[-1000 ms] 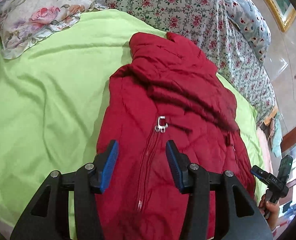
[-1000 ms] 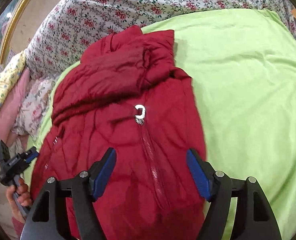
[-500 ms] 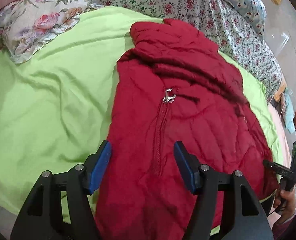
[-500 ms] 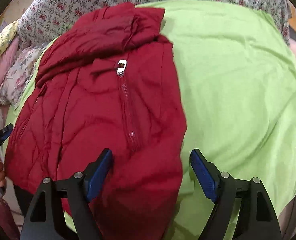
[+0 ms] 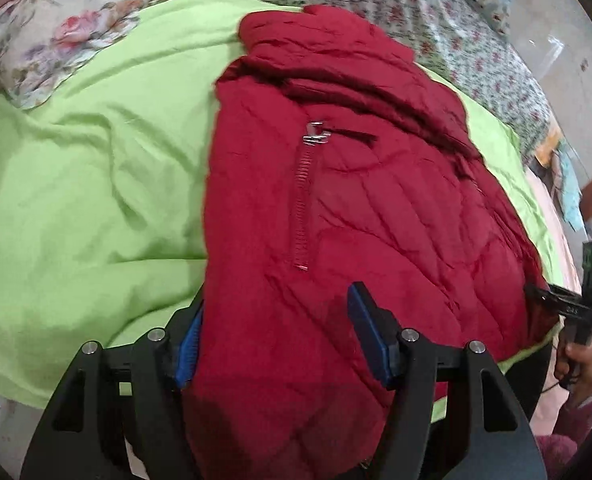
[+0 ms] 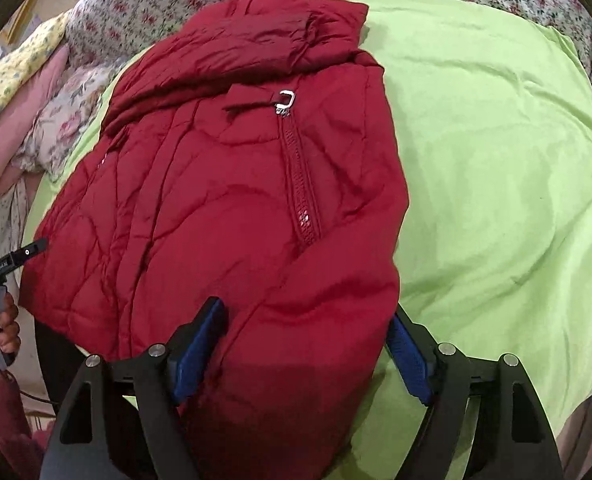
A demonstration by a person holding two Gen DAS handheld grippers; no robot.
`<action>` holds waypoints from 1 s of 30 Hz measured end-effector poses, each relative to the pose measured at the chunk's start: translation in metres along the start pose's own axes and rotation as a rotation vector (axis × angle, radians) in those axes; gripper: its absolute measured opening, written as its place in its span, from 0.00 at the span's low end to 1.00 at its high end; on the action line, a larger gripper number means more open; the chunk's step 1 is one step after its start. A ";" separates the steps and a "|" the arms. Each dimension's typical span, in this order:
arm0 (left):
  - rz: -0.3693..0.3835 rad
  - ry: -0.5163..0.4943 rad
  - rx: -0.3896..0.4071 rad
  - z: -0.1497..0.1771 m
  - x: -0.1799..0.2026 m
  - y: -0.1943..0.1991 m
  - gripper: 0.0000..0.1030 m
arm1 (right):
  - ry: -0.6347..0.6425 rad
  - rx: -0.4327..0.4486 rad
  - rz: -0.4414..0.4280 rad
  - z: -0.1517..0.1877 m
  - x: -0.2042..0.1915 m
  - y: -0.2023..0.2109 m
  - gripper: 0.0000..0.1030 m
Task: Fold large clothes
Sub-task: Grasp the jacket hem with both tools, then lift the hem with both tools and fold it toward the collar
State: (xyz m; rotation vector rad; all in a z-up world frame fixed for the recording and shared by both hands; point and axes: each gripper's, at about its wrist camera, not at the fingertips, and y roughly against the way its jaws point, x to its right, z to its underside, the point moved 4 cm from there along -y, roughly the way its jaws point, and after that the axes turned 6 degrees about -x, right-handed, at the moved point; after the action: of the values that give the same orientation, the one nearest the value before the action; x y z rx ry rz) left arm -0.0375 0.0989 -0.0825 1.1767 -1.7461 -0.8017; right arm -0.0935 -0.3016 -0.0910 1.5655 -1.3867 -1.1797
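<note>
A red quilted jacket (image 5: 355, 208) lies on a lime green sheet (image 5: 76, 184), collar at the far end, with a silver zipper pull (image 5: 315, 135) on its chest. It also shows in the right wrist view (image 6: 216, 208), zipper pull (image 6: 286, 102) included. My left gripper (image 5: 276, 334) is open, its blue pads astride one near hem corner of the jacket. My right gripper (image 6: 305, 344) is open, its pads astride the other near hem corner. The jacket's hem runs between the fingers of both and hides under them.
A floral pillow (image 5: 56, 28) lies at the far left and a floral quilt (image 5: 435, 12) behind the jacket. The other gripper and hand show at the right edge (image 5: 575, 312) and at the left edge of the right wrist view (image 6: 0, 276). The green sheet (image 6: 495, 160) spreads right.
Both grippers have drawn back toward the near hem of the jacket and lowered. The hem corners now sit between their open fingers.
</note>
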 end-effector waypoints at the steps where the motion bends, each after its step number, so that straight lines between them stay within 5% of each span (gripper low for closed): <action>1: 0.009 -0.009 0.005 0.000 0.005 0.001 0.63 | 0.000 0.001 -0.002 0.001 0.000 0.000 0.77; 8: 0.060 -0.071 0.020 -0.006 0.025 0.002 0.65 | -0.009 0.023 -0.048 -0.001 -0.001 0.004 0.60; 13: 0.011 -0.087 -0.023 0.004 0.017 -0.009 0.65 | -0.005 0.019 -0.050 0.002 0.000 0.002 0.59; 19: 0.037 -0.107 -0.031 0.014 0.016 -0.007 0.64 | 0.009 0.021 -0.050 0.002 -0.001 0.001 0.59; 23: 0.096 -0.105 0.005 0.006 0.020 0.003 0.25 | 0.017 0.044 -0.061 0.003 -0.005 0.006 0.43; 30: 0.145 -0.103 0.061 0.004 0.024 0.017 0.16 | 0.000 0.122 -0.117 0.003 -0.003 0.026 0.26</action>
State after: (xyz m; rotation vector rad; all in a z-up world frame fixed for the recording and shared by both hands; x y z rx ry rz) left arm -0.0518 0.0821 -0.0621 1.0506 -1.9288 -0.7376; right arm -0.1044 -0.3025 -0.0676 1.7530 -1.4061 -1.1821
